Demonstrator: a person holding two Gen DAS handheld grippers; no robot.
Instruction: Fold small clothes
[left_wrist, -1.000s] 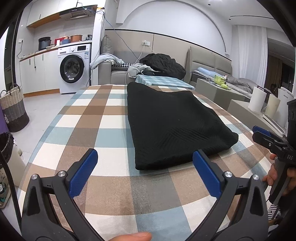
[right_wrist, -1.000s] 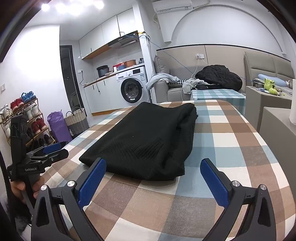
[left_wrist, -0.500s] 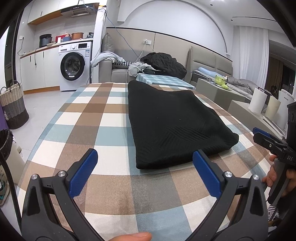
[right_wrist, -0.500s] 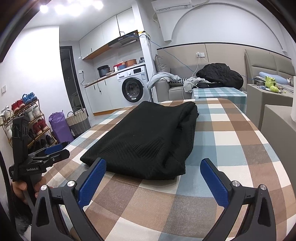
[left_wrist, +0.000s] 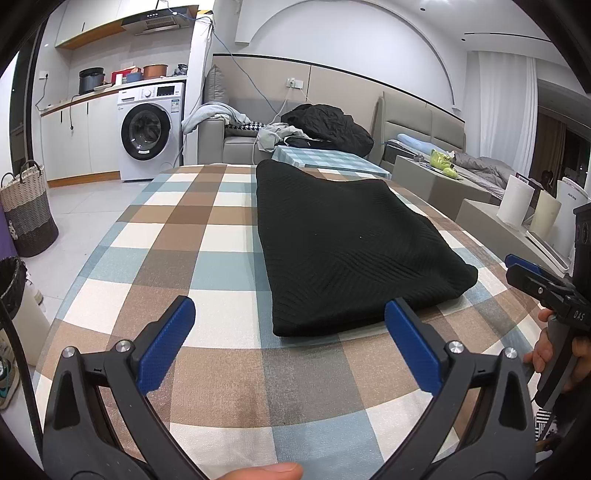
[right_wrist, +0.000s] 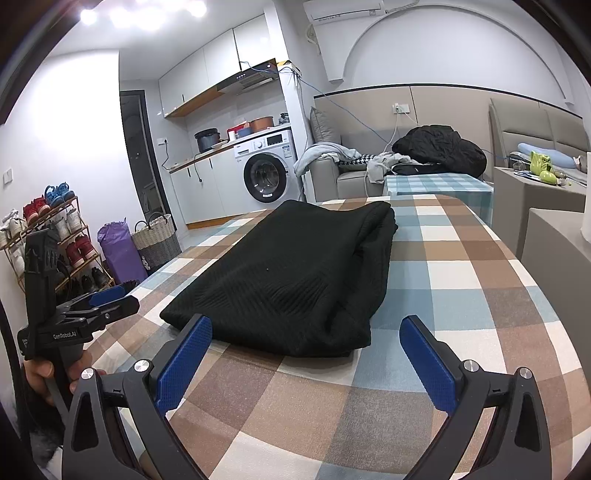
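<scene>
One black garment (left_wrist: 347, 247) lying folded lengthwise on the desk (left_wrist: 207, 236); cross fold probably remaining.
Left gripper (left_wrist: 291, 334) and right gripper (right_wrist: 306, 347) hovering near its front hem, jaws spread, pinching nothing.

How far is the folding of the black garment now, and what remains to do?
Done: the black garment already lies on the checked tablecloth as a long folded strip; layered edges show along its side in the right wrist view.
In hand: nothing. The left gripper and the right gripper are both open, short of its near end.
Left: probably folding the strip across its length.
</scene>
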